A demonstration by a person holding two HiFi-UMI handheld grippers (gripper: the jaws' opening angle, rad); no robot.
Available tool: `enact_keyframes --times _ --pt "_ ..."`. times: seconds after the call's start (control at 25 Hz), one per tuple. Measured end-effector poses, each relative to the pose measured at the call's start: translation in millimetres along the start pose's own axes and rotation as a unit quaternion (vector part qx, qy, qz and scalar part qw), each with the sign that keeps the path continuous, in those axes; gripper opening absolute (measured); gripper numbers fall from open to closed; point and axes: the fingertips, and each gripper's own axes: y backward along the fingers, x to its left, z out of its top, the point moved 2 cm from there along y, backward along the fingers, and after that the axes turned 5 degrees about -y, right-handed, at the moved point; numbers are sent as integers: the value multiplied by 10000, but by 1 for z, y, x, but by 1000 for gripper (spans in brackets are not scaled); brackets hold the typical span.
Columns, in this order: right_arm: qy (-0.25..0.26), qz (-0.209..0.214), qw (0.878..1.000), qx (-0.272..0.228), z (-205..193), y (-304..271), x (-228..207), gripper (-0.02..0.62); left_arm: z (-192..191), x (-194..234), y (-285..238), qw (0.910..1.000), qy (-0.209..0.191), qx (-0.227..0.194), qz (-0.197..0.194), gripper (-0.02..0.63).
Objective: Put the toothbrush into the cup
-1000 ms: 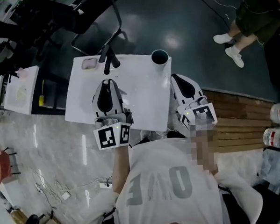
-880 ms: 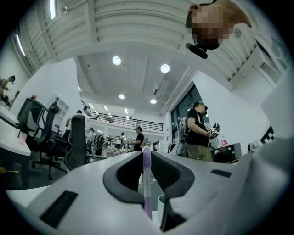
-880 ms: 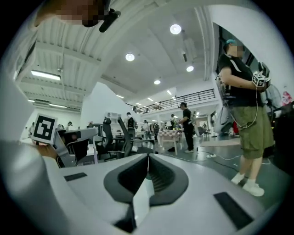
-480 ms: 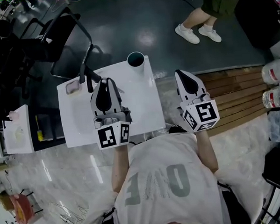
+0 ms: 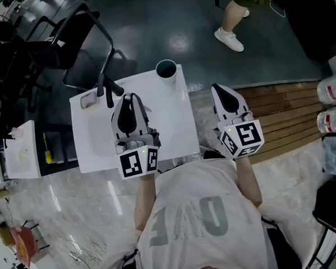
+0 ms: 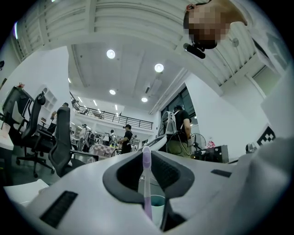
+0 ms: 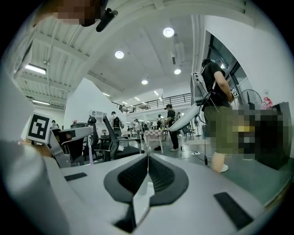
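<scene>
The teal cup (image 5: 165, 68) stands upright at the far right corner of the white table (image 5: 173, 122). Over the table's middle, my left gripper (image 5: 131, 97) is shut on a lavender toothbrush (image 6: 146, 183), which stands upright between the jaws. In the left gripper view the cup (image 6: 157, 205) shows low down just beyond the jaws, a little right of the brush. My right gripper (image 5: 224, 90) hangs off the table's right side, over the floor, level with the left one. Its jaws (image 7: 148, 157) are shut with nothing in them.
A small pinkish box (image 5: 88, 100) lies at the table's far left corner, with a black office chair (image 5: 76, 49) behind it. Wooden slats (image 5: 285, 111) and water bottles (image 5: 329, 89) are on the right. A low white side table (image 5: 20, 151) stands to the left. A person's shoe (image 5: 230, 39) is on the dark floor beyond.
The head view swung, so table and cup now sit further left in frame. My right gripper went from the table's right edge to well off its side. Left gripper still holds the toothbrush.
</scene>
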Motion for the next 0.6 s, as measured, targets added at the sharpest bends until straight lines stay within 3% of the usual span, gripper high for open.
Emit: enact_keyframes --times 0.16,0.6 --pt "-12 71 10000 -6 1 -1 -1 31 10 -1 -11 9999 -2 -123 -113 74" --pt "-108 -106 9999 -25 -3 6 -12 31 60 -15 -101 9939 88 -725 -826 72"
